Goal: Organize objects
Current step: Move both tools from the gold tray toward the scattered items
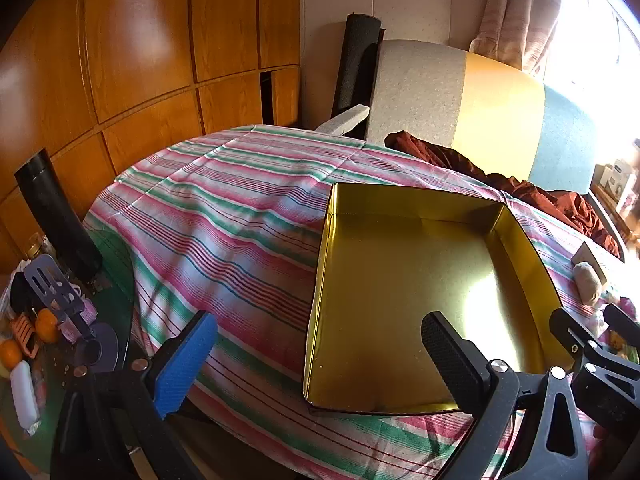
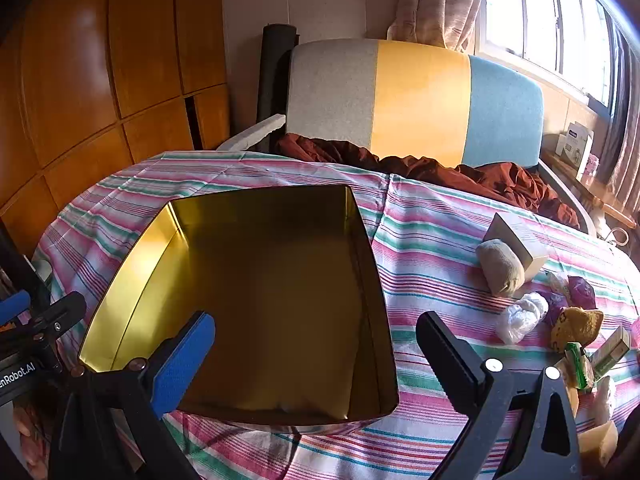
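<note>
Inspection finding: the organizing has not visibly begun. The gold tin box sits open-topped on the striped tablecloth, and both views show its floor and 4 walls bare; I see nothing inside it. The items I judge are meant for sorting lie loose on the cloth to the right of the box, well apart from it: a rolled grey sock touching a small cardboard carton, a crumpled clear plastic wrap, purple wrapped pieces, a yellow patterned soft item and a green-and-white packet, with more small pieces at the right edge that I cannot identify. All of these remain to be moved. My left gripper hangs above the near left part of the box, jaws spread wide with nothing between them. My right gripper hangs above the near right wall of the box, jaws likewise spread wide and empty, no pad touching anything. A second cluster, oranges and a white bottle among clutter on a side surface left of the table, appears in the left view; whether it belongs to the job I cannot tell. Assessment: 0 items placed, 1 container ready, the whole pile outstanding.
</note>
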